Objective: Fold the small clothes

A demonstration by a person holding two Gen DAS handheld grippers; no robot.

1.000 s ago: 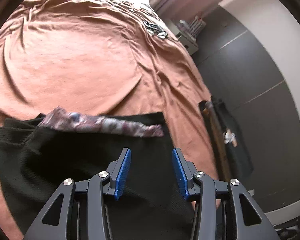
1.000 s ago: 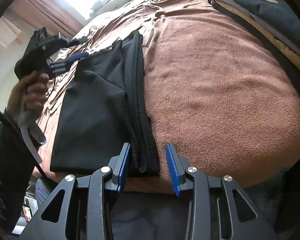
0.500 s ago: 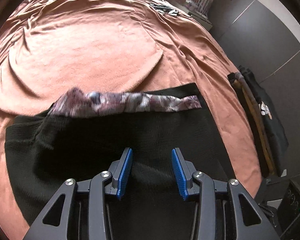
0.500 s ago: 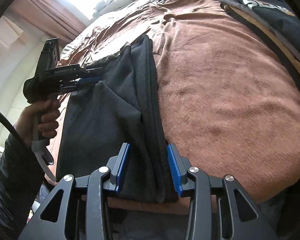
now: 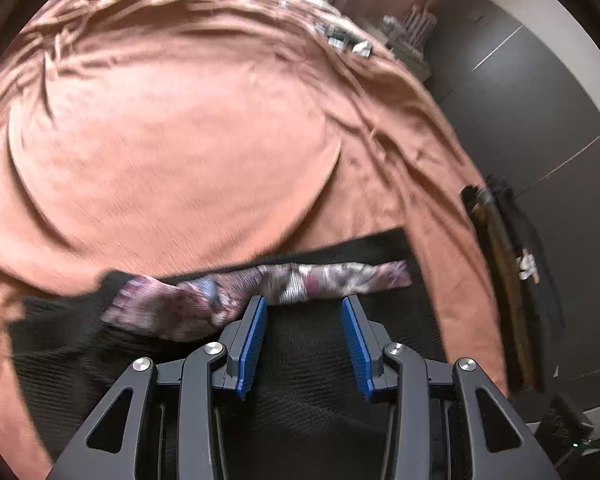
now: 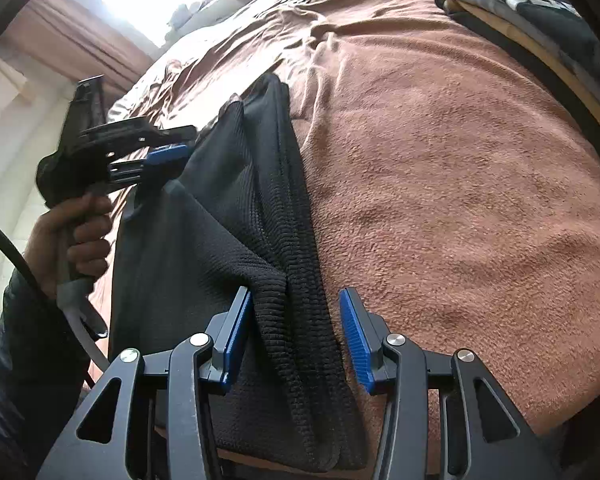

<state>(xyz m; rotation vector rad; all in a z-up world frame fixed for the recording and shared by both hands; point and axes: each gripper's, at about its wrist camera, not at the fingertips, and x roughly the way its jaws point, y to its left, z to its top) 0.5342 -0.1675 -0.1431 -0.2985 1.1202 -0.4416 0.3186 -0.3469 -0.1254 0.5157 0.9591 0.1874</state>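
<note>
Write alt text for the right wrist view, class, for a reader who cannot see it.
The open right gripper straddles the ribbed folded edge of a black garment lying on a rust-brown bedspread. At left, a hand holds the left gripper at the garment's far side. Dark folded clothes lie at top right.

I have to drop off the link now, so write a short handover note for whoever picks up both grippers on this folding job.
Left gripper: open, holds nothing, low over the black garment near its patterned band.
Right gripper: open, straddling the garment's ribbed edge, not clamped.
The garment lies flat on the brown bedspread, one flap already turned over lengthwise.
Left: grip both ends, make the next fold, smooth it. Folded clothes sit at the bed's far edge.
</note>
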